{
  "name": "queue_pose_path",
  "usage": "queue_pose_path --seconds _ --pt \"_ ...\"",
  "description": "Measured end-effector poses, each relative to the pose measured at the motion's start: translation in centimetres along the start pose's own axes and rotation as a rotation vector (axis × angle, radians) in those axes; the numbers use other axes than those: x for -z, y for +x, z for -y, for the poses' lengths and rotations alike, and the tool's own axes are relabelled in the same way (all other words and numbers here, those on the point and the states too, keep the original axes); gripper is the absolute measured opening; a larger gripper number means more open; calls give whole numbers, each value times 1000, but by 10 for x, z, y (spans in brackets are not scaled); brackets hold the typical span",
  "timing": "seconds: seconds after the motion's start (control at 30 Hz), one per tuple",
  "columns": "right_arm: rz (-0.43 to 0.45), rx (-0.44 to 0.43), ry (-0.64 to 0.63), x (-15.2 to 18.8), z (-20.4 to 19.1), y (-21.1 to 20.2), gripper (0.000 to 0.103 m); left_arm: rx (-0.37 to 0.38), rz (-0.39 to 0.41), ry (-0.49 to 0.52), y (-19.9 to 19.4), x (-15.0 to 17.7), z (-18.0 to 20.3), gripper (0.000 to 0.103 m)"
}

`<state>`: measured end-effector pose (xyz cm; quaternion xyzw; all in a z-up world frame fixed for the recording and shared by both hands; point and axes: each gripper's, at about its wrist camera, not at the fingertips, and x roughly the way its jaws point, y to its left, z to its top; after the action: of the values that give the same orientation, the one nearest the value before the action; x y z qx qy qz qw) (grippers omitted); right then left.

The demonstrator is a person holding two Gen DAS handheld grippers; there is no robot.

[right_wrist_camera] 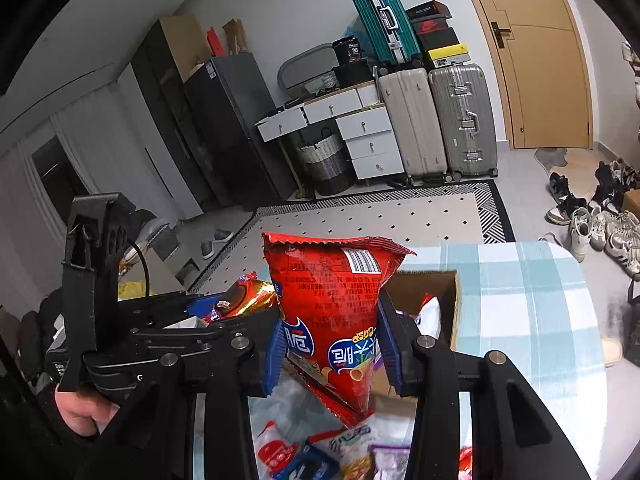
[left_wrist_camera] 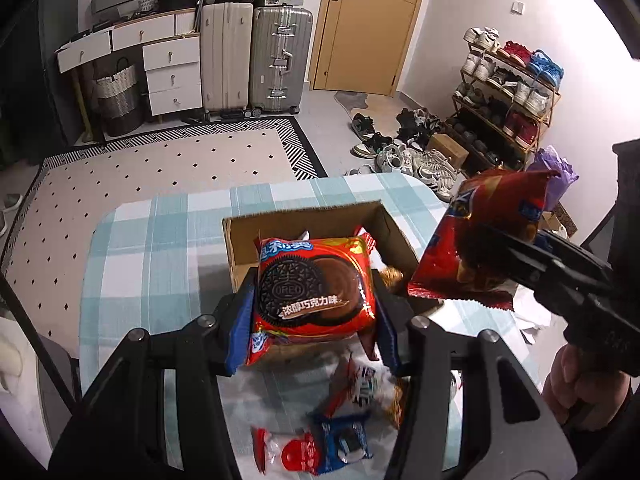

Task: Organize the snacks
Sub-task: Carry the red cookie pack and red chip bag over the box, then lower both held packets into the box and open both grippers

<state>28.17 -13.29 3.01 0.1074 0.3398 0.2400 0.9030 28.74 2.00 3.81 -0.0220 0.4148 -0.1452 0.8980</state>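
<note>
White walls (left_wrist_camera: 460,20) and a tan wooden door (left_wrist_camera: 368,28). Against the far wall, white drawers (left_wrist_camera: 172,68), a woven basket (left_wrist_camera: 118,96), and two upright suitcases, cream (left_wrist_camera: 226,56) and silver (left_wrist_camera: 280,60), with boxes stacked above. On the floor, a pale rug (left_wrist_camera: 160,172) dotted with diamonds. At right, a crowded shoe rack (left_wrist_camera: 508,92). In the left corner, a dark cabinet (right_wrist_camera: 224,128).

cardboard box (left_wrist_camera: 240,240) on table (left_wrist_camera: 168,224) (far side), loose snack packs (left_wrist_camera: 344,440) in front of it

We saw a table under a blue-and-white checked cloth (left_wrist_camera: 168,240) bearing an open brown cardboard box (left_wrist_camera: 240,248) and, nearer, loose wrapped snack packets (left_wrist_camera: 340,440), seemingly mixed.
</note>
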Motion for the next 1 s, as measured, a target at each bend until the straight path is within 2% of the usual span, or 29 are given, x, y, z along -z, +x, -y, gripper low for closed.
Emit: queue_pose_path --seconds 0.33,0.5,0.7,0.8,0.87,1.0 --pt "-15 45 17 -21 23 32 40 -9 -31 -17 44 -30 -8 48" --pt "-42 71 27 -18 36 53 40 -24 -61 -16 76 -25 -11 48" --pt "-77 97 31 -9 50 80 43 15 -103 -51 110 -22 -20 51" --pt "-85 95 35 -7 57 89 55 26 -130 -70 125 -20 -25 64" --pt "-81 97 34 -6 61 89 61 12 -122 -82 128 -19 -29 78" --pt "-43 84 35 -8 65 76 64 5 -107 -79 123 -17 -34 81"
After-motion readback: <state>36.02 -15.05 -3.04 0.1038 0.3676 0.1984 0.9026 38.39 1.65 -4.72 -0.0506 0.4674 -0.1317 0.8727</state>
